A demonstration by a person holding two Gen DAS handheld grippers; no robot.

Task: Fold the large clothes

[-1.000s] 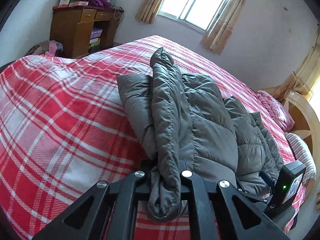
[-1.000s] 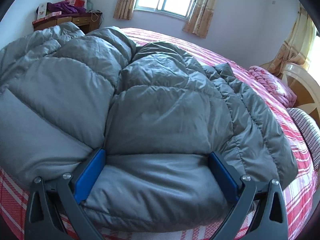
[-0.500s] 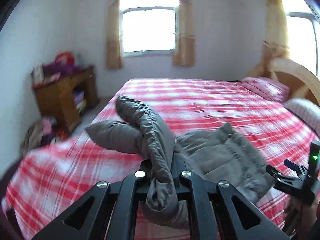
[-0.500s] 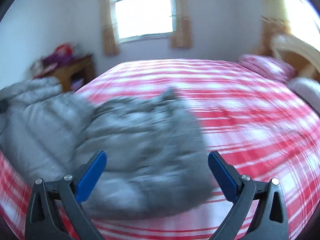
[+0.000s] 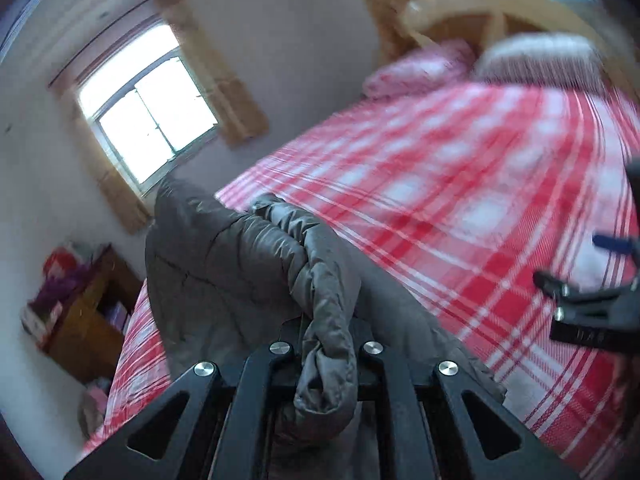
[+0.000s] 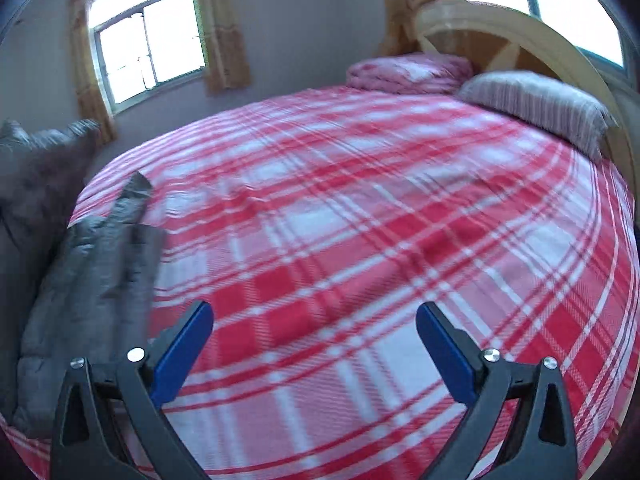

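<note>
A grey padded jacket hangs lifted over the red checked bed. My left gripper is shut on a rolled edge of it, which bunches between the black jaws. In the right wrist view the jacket trails along the bed's left side, blurred. My right gripper stands wide open over bare bedspread, its blue pads holding nothing. That same gripper shows at the right edge of the left wrist view.
A pink folded blanket and a striped pillow lie at the curved wooden headboard. A wooden desk with clutter stands by the wall under the curtained window.
Both hands swung across the bed toward the headboard. The left gripper carried the jacket's edge along and rolled; the right gripper came off the jacket and now hovers over bare bedspread.
</note>
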